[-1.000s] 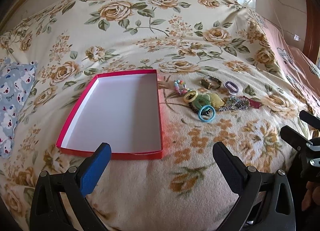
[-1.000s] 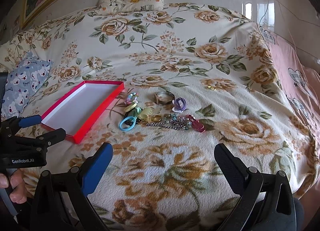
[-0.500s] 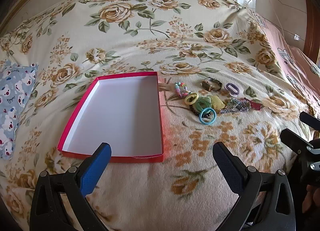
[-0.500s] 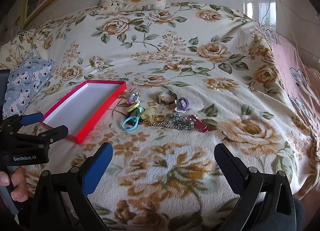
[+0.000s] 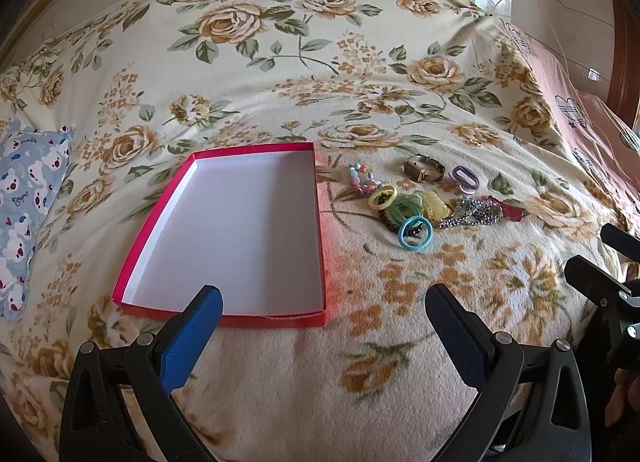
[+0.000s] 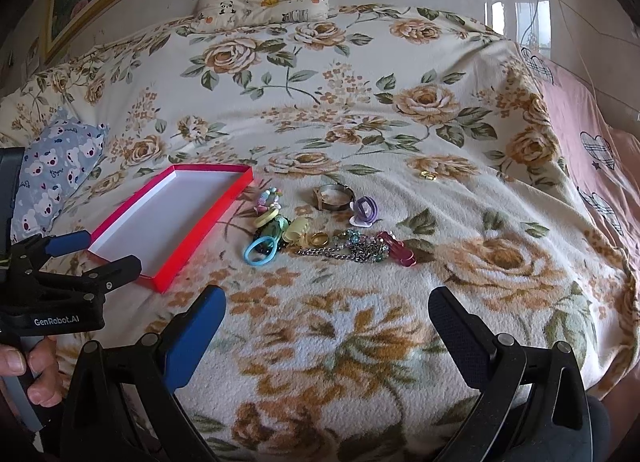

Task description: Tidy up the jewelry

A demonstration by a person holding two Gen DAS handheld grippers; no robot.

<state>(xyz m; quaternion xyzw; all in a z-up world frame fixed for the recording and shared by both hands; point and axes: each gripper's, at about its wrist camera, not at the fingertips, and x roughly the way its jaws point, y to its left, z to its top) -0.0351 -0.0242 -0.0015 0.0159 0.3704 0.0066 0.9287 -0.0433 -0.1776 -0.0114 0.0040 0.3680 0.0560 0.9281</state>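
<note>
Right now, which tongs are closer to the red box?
Left. The left tongs hover open right at the near edge of the red box. The right tongs, also open, sit farther off, in front of the jewelry pile.

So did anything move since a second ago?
Only a little: both tongs drifted slightly, so the red box and jewelry pile slid lower in view. Left tongs and right tongs stayed open, holding nothing. No jewelry was touched.
</note>
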